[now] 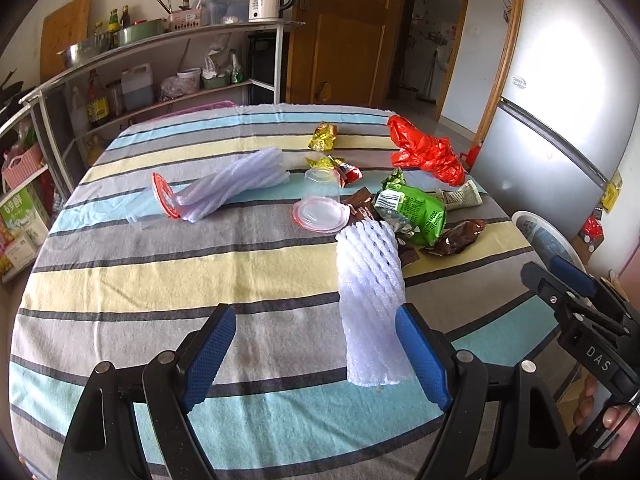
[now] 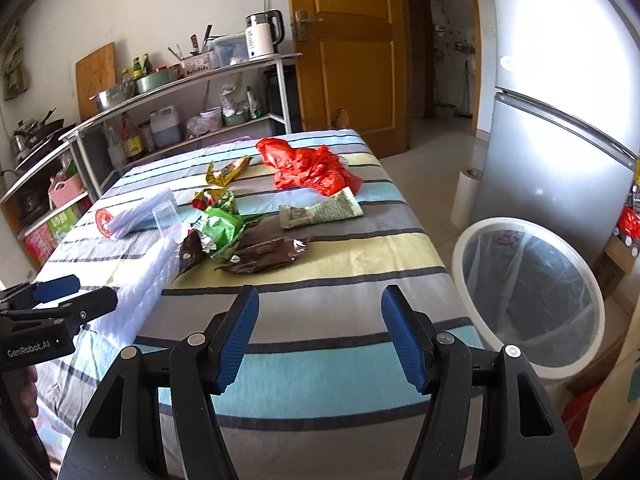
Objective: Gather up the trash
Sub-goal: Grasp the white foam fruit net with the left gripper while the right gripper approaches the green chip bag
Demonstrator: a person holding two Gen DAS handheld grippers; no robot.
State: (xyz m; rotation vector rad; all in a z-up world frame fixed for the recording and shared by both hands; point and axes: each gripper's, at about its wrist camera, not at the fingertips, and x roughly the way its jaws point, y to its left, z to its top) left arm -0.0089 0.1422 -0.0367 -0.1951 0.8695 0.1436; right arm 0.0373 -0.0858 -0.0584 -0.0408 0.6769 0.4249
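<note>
two claws: both stand with fingers apart and nothing between the pads. your left claw (image 1: 316, 356) hangs low over the near edge of the desk (image 1: 120, 280); your right claw (image 2: 320, 336) hangs over the near right part of it.
nearest trash: the white foam net sleeve (image 1: 370, 300) lies on the striped cloth, its near end just inside the right finger (image 1: 420, 356) of the left claw.
long axis: the sleeve runs near to far, almost along the way the left claw looks, leaning a little left at its far end. the fingers sit either side of that axis, so a squeeze would fall across its narrow width.
offset: the sleeve sits hard to the right of the gap, not centred. i judge you should slide the left claw right before you bring the fingers together.
nearer hand: the left. from the right wrist view the sleeve (image 2: 136, 292) lies well off to the left, beside the other claw.
bin: the white bin (image 2: 592, 280) with its clear liner stands on the floor just right of the desk, close to your right claw.
other trash: green packet (image 1: 412, 208), brown wrappers (image 2: 264, 256) and red bag (image 1: 424, 152) lie farther out, toward the right.
risk: the foam is light and soft; a grip only at its near tip may let it bend or slip.
</note>
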